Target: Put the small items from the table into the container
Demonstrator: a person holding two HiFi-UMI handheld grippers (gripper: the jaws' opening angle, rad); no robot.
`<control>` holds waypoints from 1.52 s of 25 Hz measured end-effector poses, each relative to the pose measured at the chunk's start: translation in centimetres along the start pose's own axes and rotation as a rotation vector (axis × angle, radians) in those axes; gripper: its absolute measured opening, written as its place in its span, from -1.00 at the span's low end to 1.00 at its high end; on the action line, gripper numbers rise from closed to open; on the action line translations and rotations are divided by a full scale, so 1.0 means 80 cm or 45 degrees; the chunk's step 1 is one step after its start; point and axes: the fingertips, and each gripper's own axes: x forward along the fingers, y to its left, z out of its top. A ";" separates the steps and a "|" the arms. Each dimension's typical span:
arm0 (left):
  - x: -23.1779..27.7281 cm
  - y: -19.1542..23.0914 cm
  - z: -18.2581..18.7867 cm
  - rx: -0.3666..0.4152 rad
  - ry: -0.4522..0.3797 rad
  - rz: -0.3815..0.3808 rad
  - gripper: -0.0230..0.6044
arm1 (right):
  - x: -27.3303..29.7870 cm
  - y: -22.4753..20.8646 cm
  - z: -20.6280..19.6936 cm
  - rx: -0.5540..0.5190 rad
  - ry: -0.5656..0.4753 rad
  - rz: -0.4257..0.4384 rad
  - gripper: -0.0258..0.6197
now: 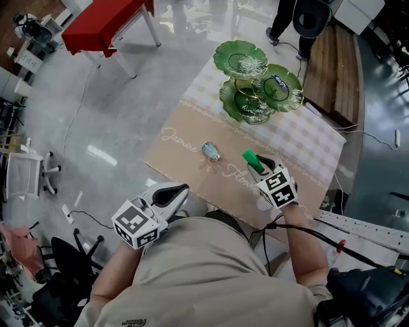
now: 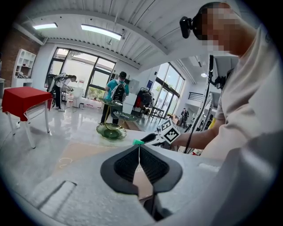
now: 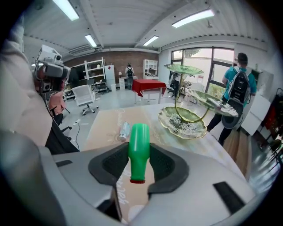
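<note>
My right gripper (image 1: 260, 168) is shut on a small green bottle (image 1: 252, 159), held above the table's near right part. In the right gripper view the bottle (image 3: 139, 148) stands lengthwise between the pads, red end toward the camera. A small pale blue item (image 1: 210, 151) lies on the brown table runner (image 1: 185, 137), left of the bottle, and also shows as the blue item (image 3: 124, 131) beyond the jaws. The green tiered leaf-dish stand (image 1: 255, 80) is at the table's far end. My left gripper (image 1: 179, 190) is shut and empty at the near left edge, its jaws (image 2: 139, 161) pressed together.
A red table (image 1: 105, 22) stands on the shiny floor at the far left. An office chair (image 1: 25, 174) and cables lie to the left of the table. A person (image 1: 294, 19) stands beyond the table's far end, by a wooden bench (image 1: 332, 70).
</note>
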 end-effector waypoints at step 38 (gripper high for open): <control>-0.016 0.042 -0.010 -0.123 -0.017 0.144 -0.90 | 0.053 -0.301 0.141 -0.078 0.118 -0.312 -0.44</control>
